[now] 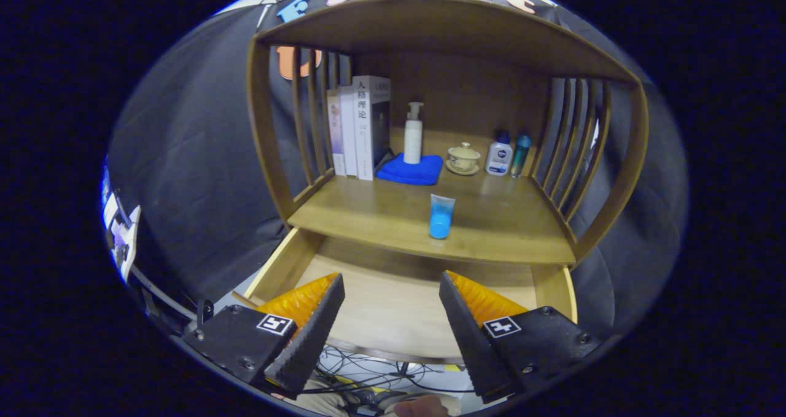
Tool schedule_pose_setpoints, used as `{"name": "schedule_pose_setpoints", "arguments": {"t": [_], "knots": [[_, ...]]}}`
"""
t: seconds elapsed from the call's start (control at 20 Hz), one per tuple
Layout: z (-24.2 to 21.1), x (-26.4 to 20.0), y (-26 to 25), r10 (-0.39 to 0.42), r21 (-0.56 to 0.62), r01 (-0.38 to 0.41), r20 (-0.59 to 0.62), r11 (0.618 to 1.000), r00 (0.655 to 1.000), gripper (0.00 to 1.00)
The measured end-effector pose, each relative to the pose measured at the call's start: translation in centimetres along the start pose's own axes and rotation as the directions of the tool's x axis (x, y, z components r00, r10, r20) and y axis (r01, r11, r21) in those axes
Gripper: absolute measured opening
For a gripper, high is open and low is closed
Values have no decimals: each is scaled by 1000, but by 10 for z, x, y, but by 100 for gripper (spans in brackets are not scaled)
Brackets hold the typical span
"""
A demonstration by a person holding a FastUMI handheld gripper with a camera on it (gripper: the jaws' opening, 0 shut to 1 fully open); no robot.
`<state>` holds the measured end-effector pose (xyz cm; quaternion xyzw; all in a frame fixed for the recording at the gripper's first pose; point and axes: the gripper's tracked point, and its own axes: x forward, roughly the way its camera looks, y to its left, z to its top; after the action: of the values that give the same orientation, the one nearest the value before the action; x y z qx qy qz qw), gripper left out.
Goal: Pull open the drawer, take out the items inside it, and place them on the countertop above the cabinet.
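Claw (392,294) spread wide and empty, level above open drawer (393,319), blue tube (441,216) on countertop (491,226) beyond

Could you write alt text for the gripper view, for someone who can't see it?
The gripper hovers open over a pulled-out wooden drawer, holding nothing. Beyond its fingers, a blue tube stands on the countertop, with books, a pump bottle and cup behind.

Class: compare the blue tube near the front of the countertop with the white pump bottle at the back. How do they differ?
The blue tube is short and blue, cap down; the white pump bottle is taller and white, pump on top. The tube rests on bare wood; the pump bottle stands on a blue cloth. Both stand on the countertop, beyond the open gripper.
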<state>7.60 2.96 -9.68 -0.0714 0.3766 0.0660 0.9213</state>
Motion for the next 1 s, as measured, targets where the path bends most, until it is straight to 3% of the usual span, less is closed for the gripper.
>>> {"name": "schedule_pose_setpoints", "arguments": {"t": [0.25,0.6,1.0], "knots": [[-22,-24,-5,-35,-8,37,145,999,989,97],[-93,-15,-16,-62,0,63,183,998,981,99],[-167,7,-22,-63,47,57,129,997,990,100]]}}
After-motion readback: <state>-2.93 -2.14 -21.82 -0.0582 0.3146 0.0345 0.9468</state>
